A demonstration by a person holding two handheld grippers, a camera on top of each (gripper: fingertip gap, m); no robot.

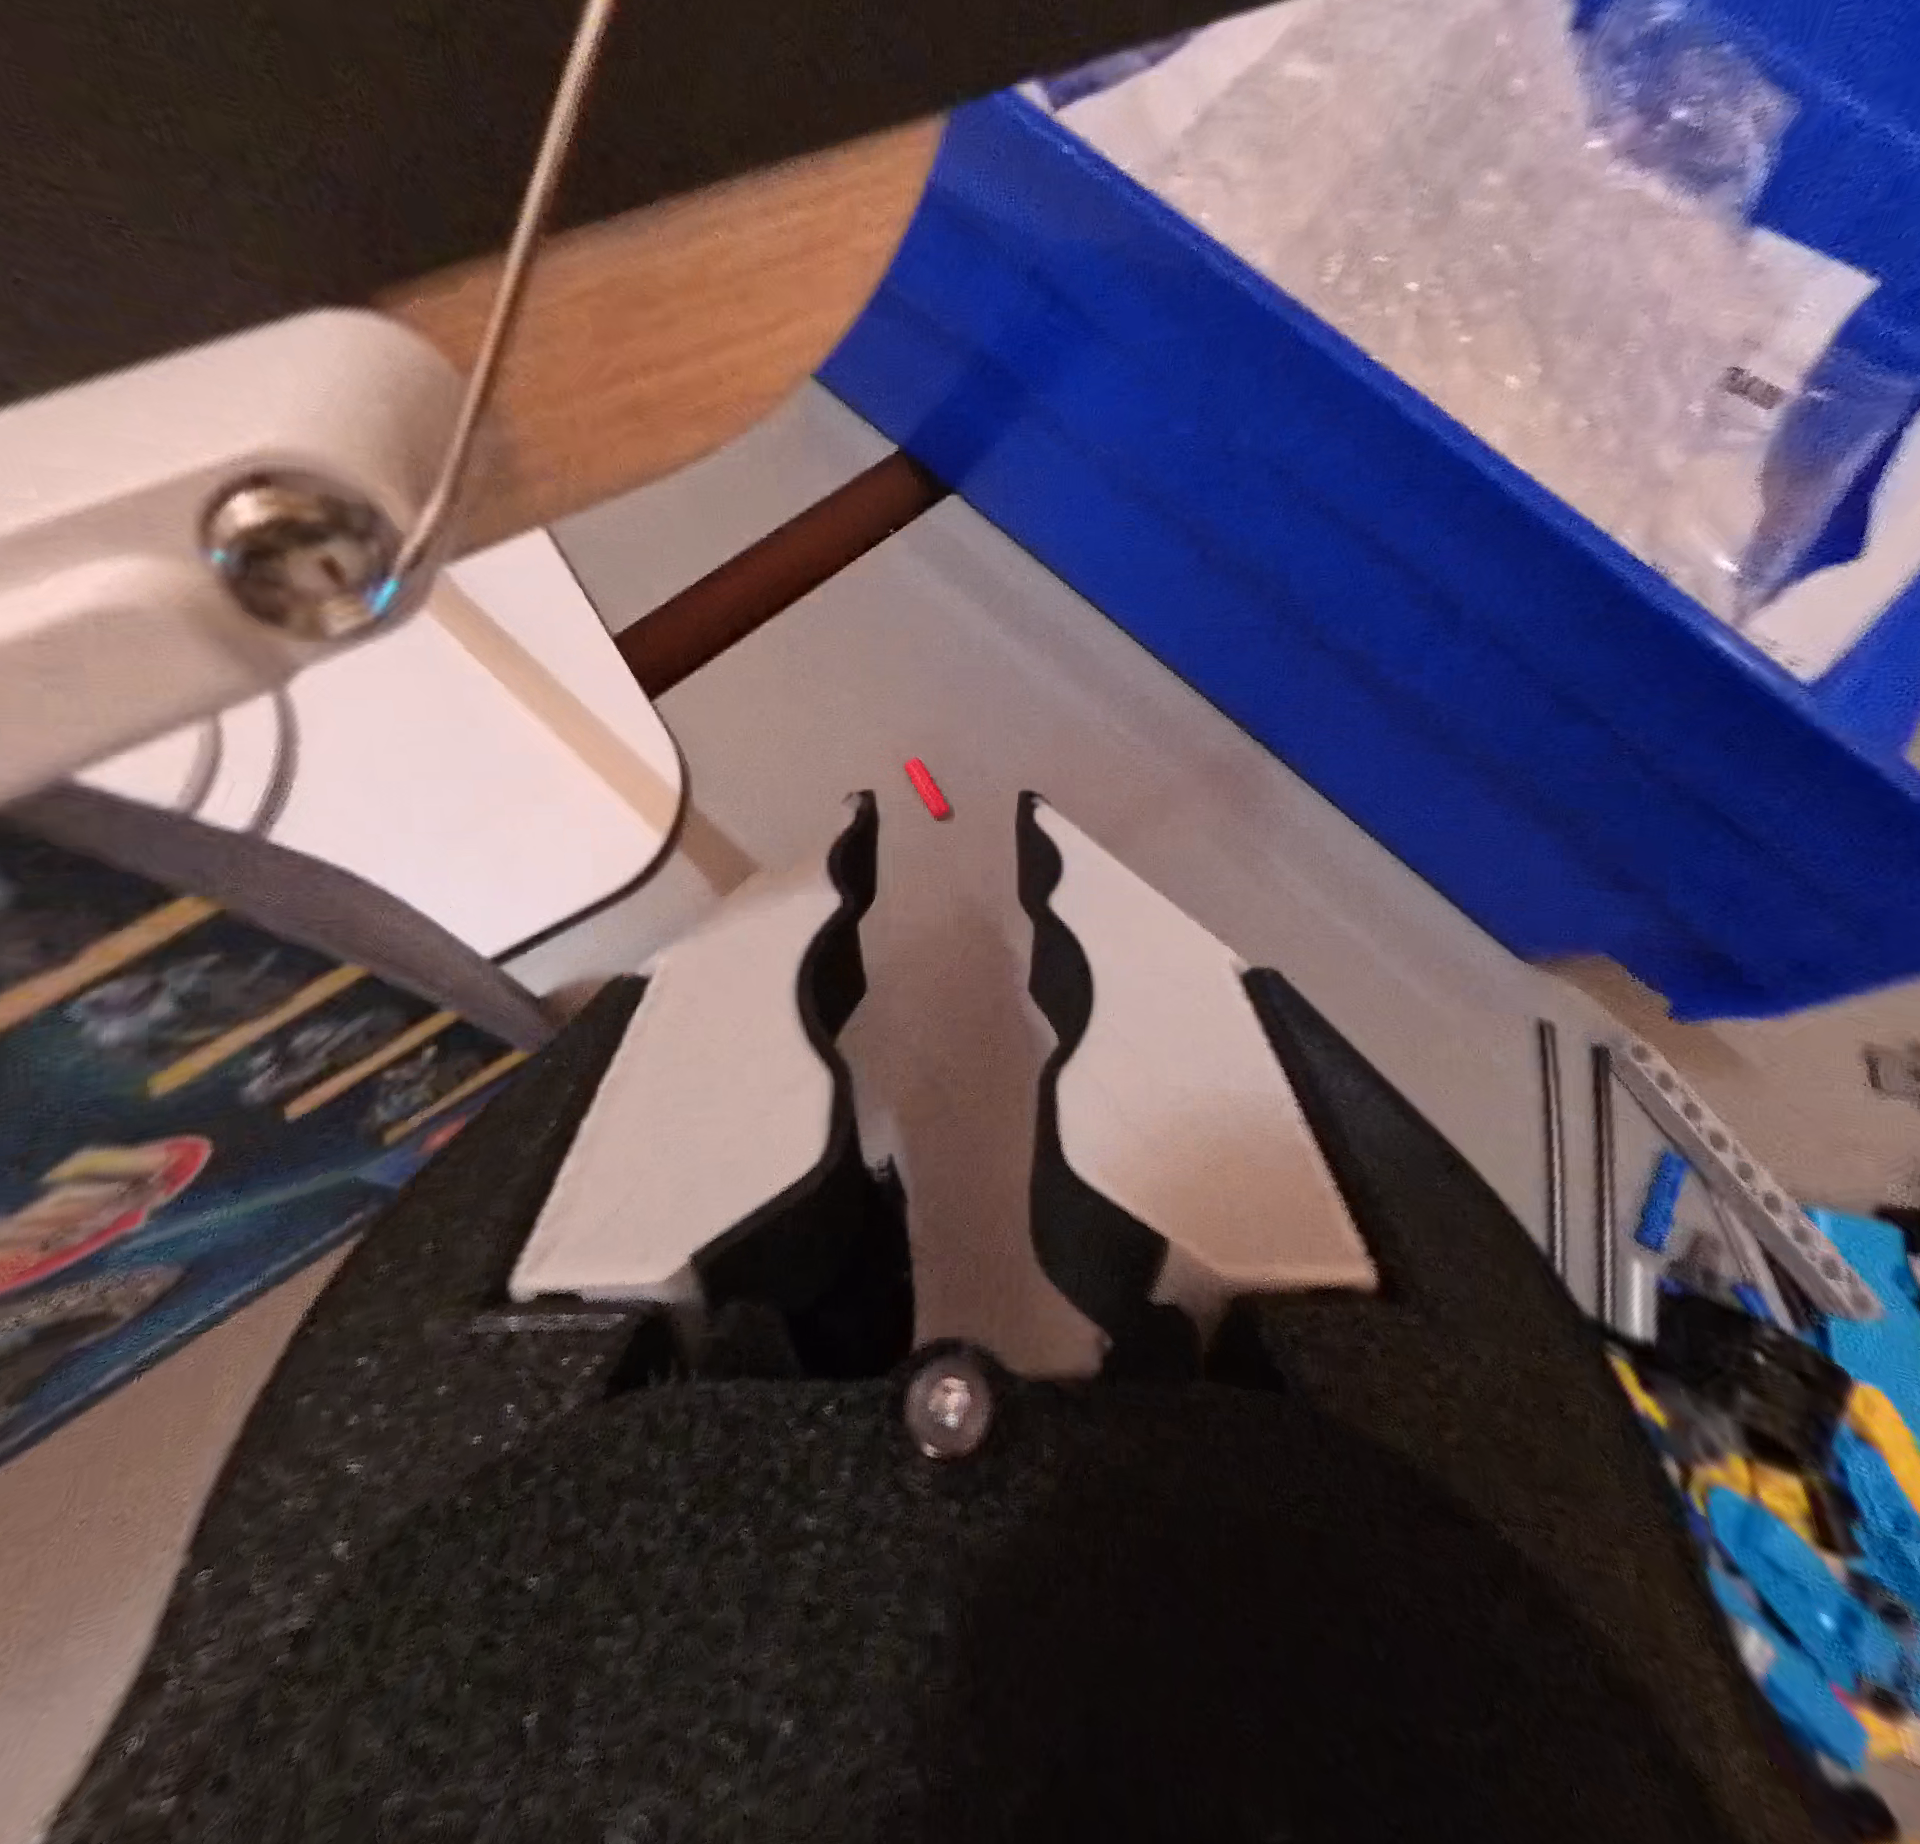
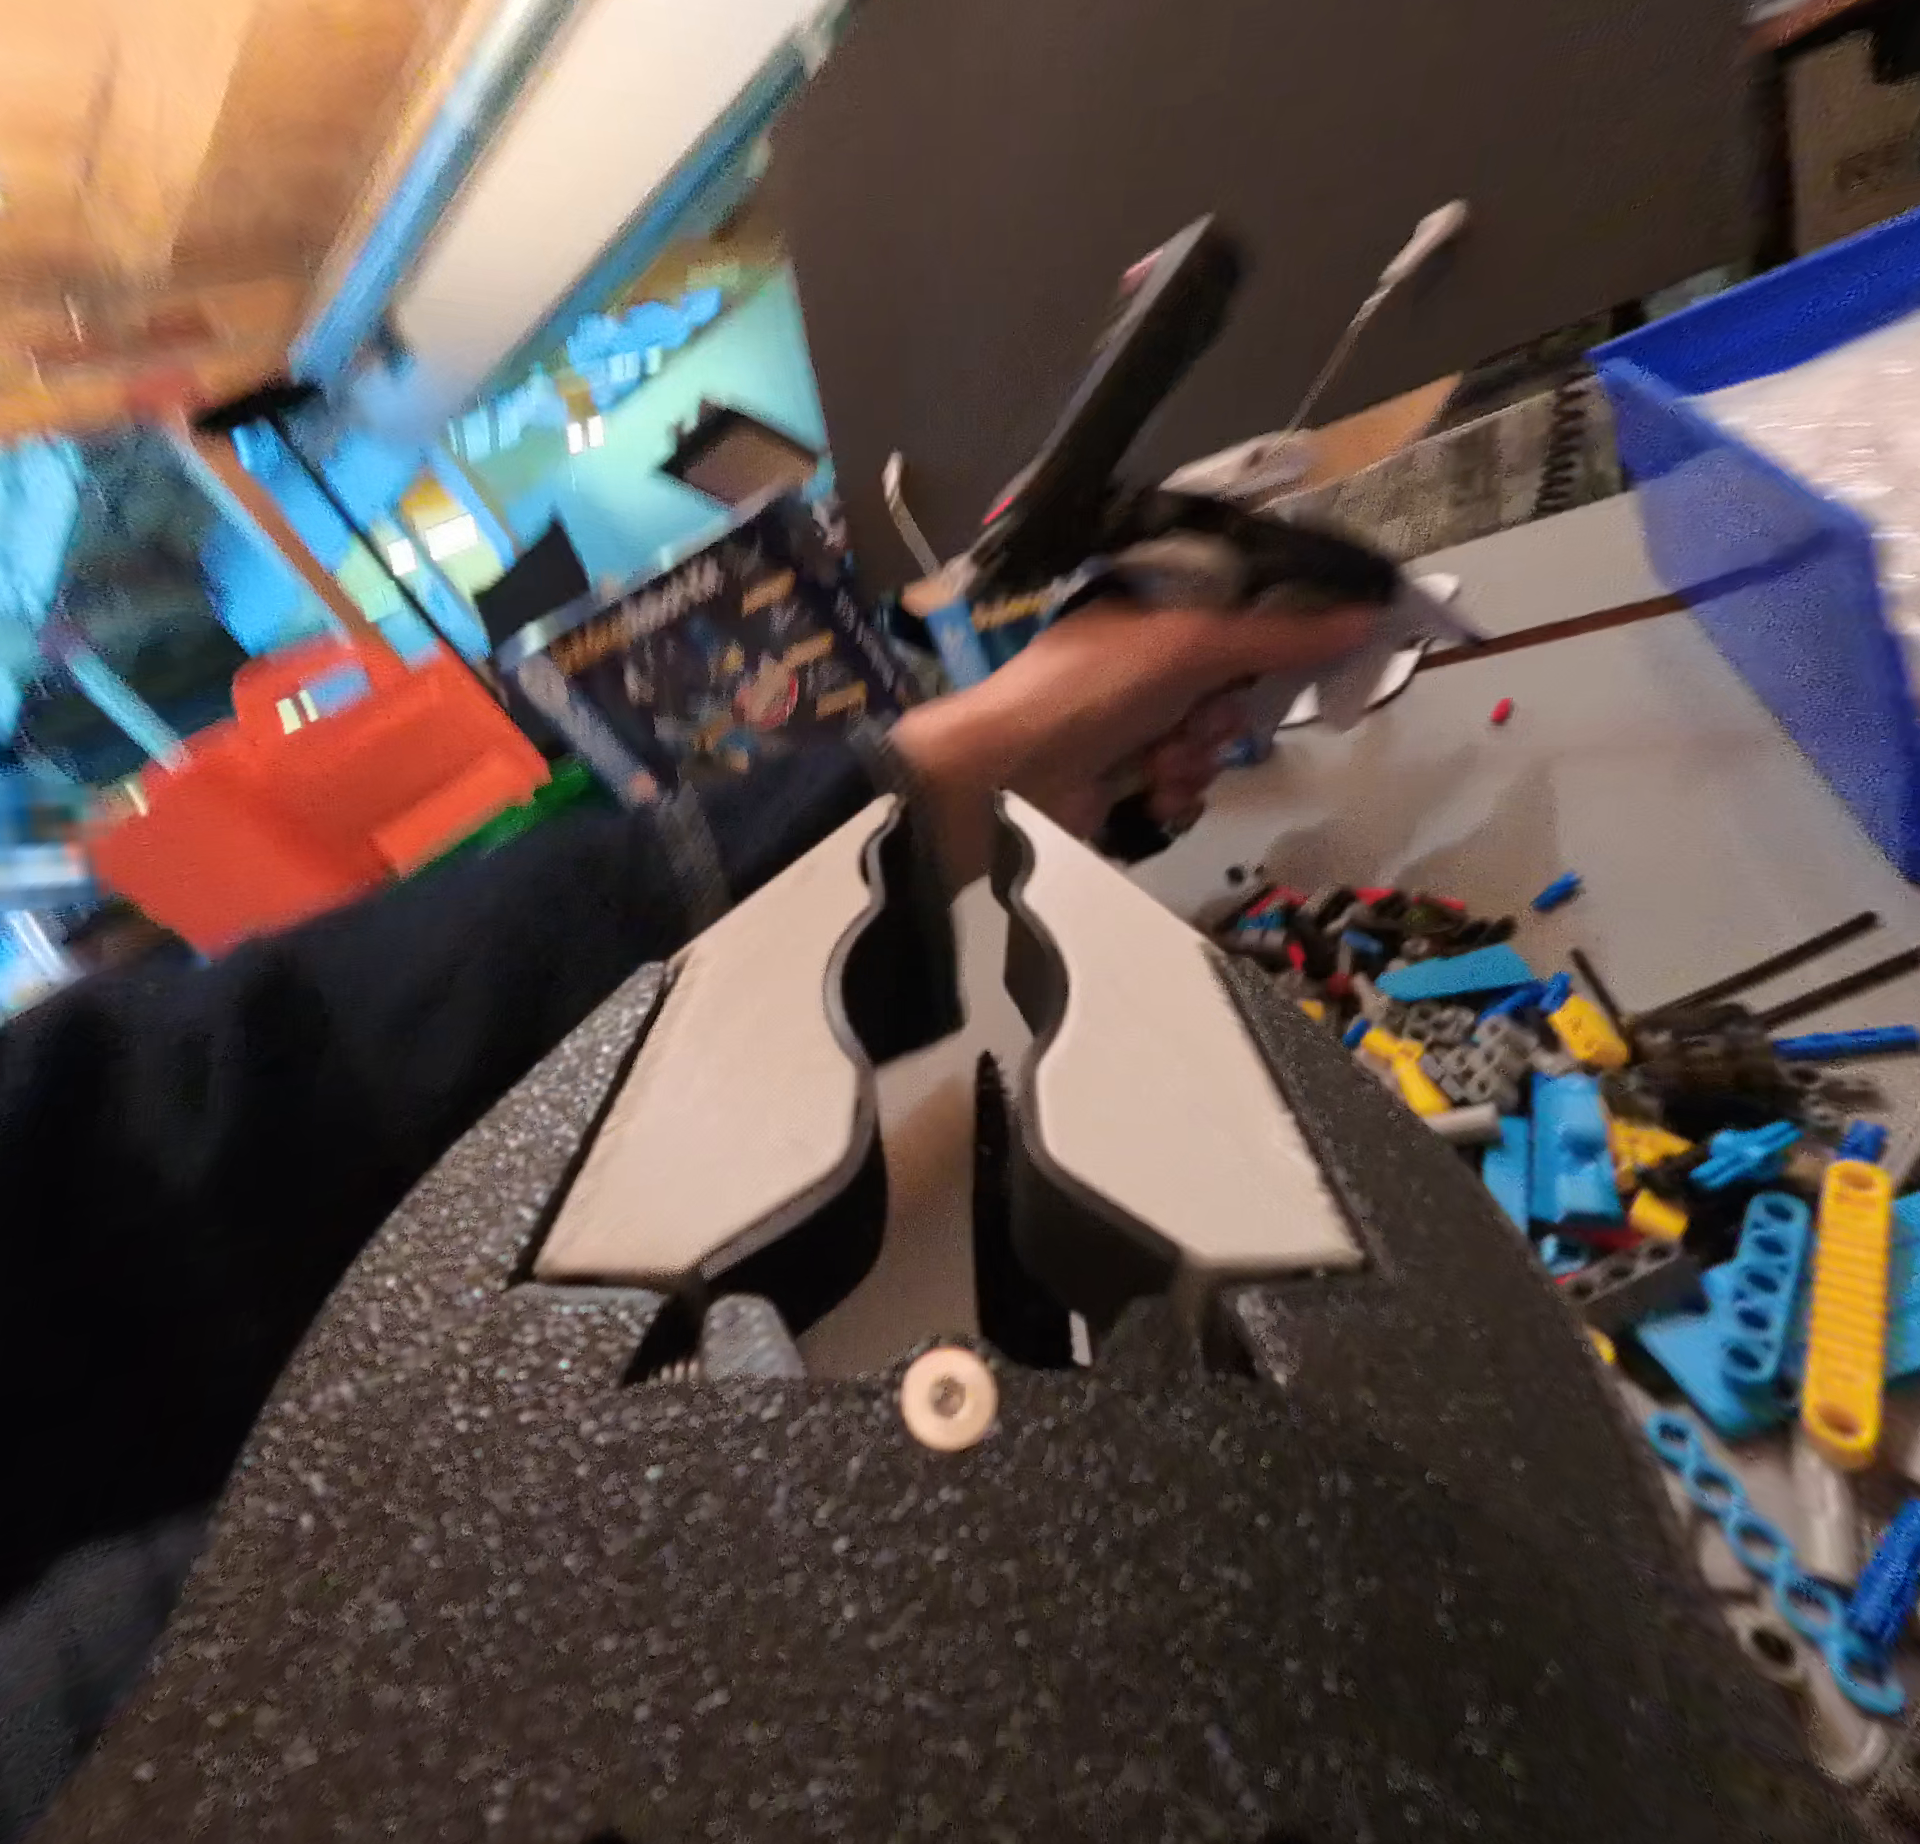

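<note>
Blur smears most of the right wrist view — the room behind, a dark sleeve [image 2: 312,1119] and the hand [image 2: 1091,693] gripping the far gripper are hard to make out. The blue bin [image 1: 1299,506] is cut off at the frame edge, with crinkled clear bags [image 1: 1455,184] inside.

The left gripper [image 1: 943,805] has its jaws parted a little, holding nothing; a small red pin [image 1: 928,788] lies on the grey table [image 1: 1091,755] just past the tips. The right gripper [image 2: 948,812] also stands slightly parted and empty.

Only the right view shows the full pile of blue, yellow and black building pieces [image 2: 1558,1119]; only the left shows a white lamp base [image 1: 208,506] with its thin rod [image 1: 530,236].
</note>
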